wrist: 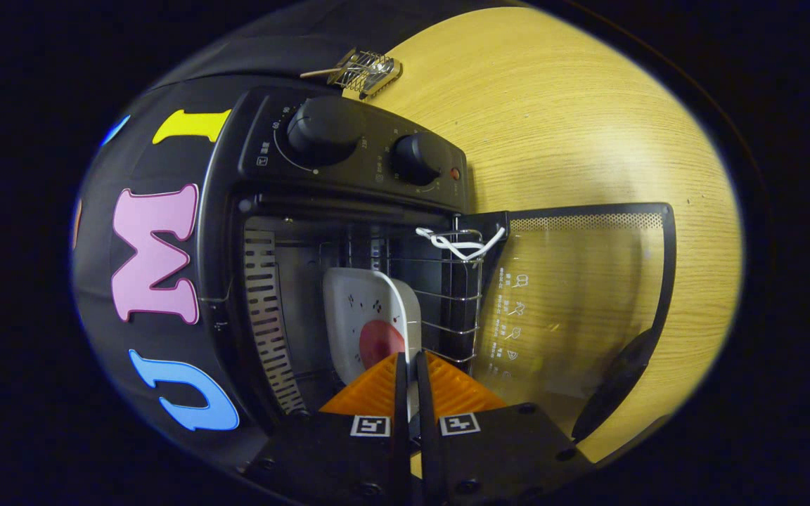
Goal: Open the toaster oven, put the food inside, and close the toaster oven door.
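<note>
In the gripper view the gripper (410, 365) has its fingers (401, 383) pressed together on the rim of a white plate (366, 316), clamped on it. The plate is printed with small dark marks and a red round patch, and sits inside the toaster oven (285, 232) beside the wire rack (447, 295). The glass door (574, 302) is swung open, printed with small white pictograms. Two black knobs (324, 130) carry dial markings too small to read.
</note>
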The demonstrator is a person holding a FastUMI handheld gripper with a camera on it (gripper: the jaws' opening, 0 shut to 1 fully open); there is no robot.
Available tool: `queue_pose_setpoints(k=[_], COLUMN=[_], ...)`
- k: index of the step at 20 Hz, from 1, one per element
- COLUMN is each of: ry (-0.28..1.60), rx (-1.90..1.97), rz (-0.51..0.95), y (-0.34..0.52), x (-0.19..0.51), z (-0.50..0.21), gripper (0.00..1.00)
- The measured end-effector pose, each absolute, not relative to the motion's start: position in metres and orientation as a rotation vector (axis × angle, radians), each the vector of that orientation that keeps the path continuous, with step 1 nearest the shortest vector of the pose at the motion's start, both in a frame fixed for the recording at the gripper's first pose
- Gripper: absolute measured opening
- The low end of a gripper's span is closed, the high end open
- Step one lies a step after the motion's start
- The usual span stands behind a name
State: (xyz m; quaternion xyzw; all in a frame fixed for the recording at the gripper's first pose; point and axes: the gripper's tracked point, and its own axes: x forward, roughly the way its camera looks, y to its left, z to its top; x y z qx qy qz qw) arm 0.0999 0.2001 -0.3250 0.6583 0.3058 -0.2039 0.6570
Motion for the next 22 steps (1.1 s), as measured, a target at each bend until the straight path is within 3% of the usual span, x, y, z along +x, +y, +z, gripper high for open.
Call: queue_pose_setpoints(k=[2,4,5,7,14,22], ry=[0.677,0.676,0.702,0.748,0.849,0.816], rx=[1.493,1.491,1.467,1.417,1.229,0.608], rz=[-0.435,-0.397,-0.391,-0.363,-0.079,0.179], y=[0.198,0.198,0.198,0.197,0.201,0.182], x=[0.098,0.093,0.087,0.070,0.029,-0.028], z=[-0.314,-0.306,-0.306,-0.306,-0.278,-0.263], gripper=[0.27,0.55,0.75,0.98,0.98,0.98])
